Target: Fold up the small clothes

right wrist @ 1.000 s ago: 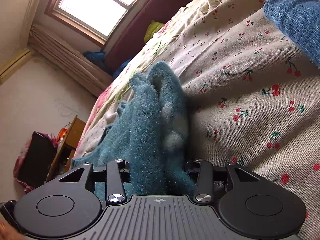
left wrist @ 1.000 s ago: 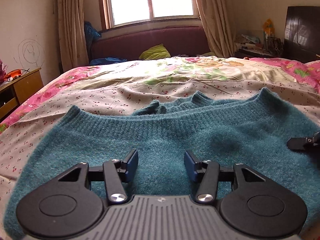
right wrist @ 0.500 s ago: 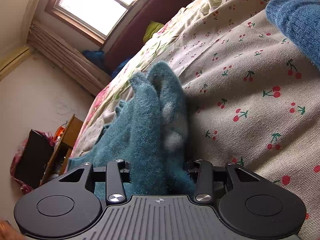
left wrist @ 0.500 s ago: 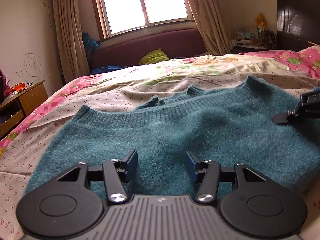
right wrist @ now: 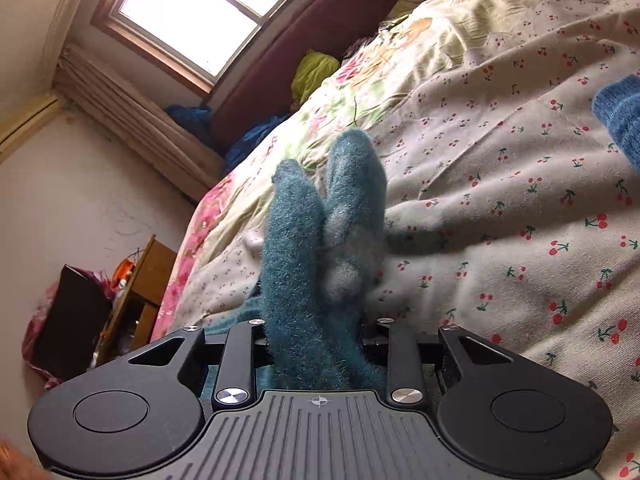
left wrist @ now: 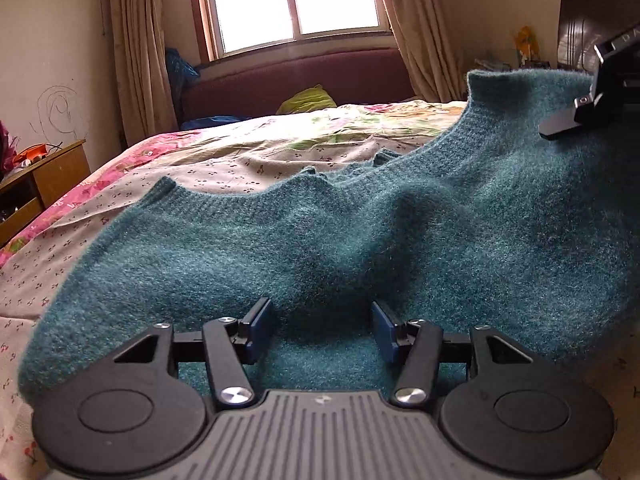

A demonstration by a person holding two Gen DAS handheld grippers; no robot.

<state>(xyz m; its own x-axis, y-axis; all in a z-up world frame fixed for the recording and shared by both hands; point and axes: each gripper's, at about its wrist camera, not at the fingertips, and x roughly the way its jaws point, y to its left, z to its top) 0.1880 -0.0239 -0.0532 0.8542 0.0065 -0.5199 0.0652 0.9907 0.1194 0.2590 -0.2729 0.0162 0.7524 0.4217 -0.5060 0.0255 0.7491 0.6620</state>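
A fuzzy teal sweater [left wrist: 360, 236] lies on the bed, its right side lifted into the air. My left gripper [left wrist: 322, 330] is open just above the sweater's near part, its blue pads [left wrist: 258, 330] apart with nothing between them. My right gripper [right wrist: 320, 344] is shut on a bunched fold of the teal sweater [right wrist: 316, 240] and holds it up off the bed. It shows in the left wrist view [left wrist: 592, 104] at the upper right, raising the sweater's edge.
The bed has a cherry-print cover [right wrist: 500, 200] and a pink floral quilt [left wrist: 60, 208]. A blue knit garment [right wrist: 620, 112] lies at the right. A wooden nightstand [left wrist: 44, 176] stands left of the bed, a dark headboard [left wrist: 580, 28] at the right, a window behind.
My right gripper has lifted the sweater's right edge up off the bed, and the cloth now hangs in a slope. My left gripper stays open and has come lower and closer to the sweater.
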